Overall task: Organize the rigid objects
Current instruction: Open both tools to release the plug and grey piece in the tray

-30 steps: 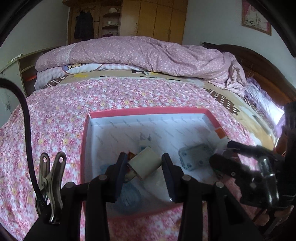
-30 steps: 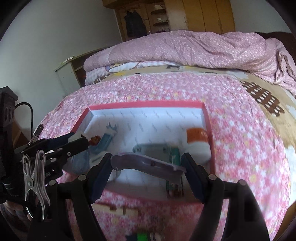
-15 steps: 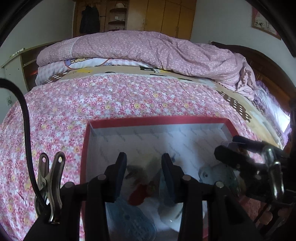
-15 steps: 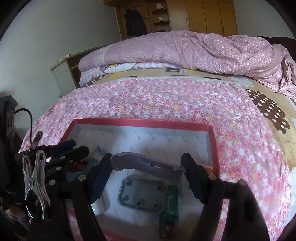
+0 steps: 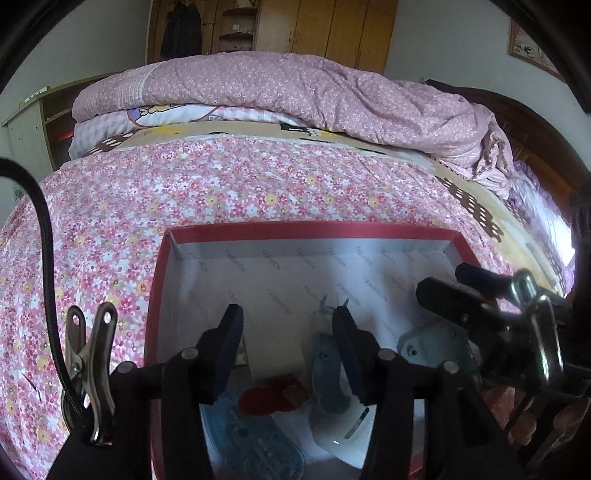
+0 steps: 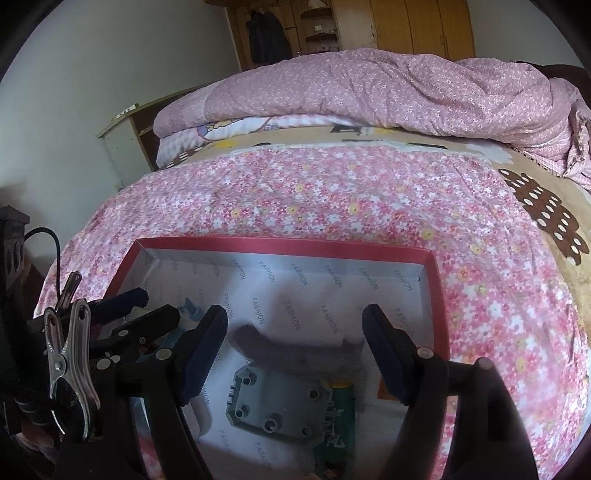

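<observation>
Left wrist view: left gripper spread, jaws just opening, nothing pinched, over red-rimmed white-lined cardboard box on floral bedspread; inside, red crumpled item, blue translucent case.
Right wrist view: right gripper spread, empty; blurred grey curved piece between jaws; grey square plate nearer.

**A bedroom in a home**

A wide bed with a pink flowered sheet fills the room, a folded pink quilt heaped at its far side. Wooden wardrobes line the back wall, a dark coat hangs beside them, and a framed picture hangs on the right-hand wall.
</observation>
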The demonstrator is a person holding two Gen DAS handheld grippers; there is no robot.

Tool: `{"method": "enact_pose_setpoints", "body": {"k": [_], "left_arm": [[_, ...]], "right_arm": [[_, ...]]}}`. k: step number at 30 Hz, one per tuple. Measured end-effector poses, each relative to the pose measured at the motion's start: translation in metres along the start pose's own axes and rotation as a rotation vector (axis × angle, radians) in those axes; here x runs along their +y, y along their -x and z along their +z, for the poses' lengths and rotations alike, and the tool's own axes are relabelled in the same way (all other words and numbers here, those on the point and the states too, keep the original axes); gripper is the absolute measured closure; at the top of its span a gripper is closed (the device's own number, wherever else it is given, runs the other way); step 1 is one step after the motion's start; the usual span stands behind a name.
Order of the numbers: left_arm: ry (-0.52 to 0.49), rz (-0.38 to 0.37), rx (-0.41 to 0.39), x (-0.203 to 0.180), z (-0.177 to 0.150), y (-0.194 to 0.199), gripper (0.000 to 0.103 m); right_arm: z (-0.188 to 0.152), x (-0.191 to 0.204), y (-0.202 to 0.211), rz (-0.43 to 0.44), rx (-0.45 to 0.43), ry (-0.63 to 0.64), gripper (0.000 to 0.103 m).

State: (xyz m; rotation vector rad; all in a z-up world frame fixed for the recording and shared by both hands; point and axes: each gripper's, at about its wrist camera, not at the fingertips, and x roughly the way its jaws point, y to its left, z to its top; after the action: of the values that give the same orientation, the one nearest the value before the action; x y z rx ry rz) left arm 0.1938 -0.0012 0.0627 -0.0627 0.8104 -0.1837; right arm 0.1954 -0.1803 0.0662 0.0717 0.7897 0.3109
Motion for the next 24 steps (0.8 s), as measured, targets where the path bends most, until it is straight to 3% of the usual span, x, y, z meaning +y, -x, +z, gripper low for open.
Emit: {"method": "enact_pose_setpoints", "body": {"k": [6, 24], "left_arm": [[0.007, -0.003, -0.001, -0.001, -0.002, 0.005, 0.05], [0.007, -0.02, -0.024, -0.012, -0.014, 0.038, 0.05]], "right_arm": [[-0.001, -0.002, 0.007, 0.015, -0.009, -0.026, 0.021], [-0.021, -0.002, 0.042, 0.069, -0.029, -0.051, 0.02]]}}
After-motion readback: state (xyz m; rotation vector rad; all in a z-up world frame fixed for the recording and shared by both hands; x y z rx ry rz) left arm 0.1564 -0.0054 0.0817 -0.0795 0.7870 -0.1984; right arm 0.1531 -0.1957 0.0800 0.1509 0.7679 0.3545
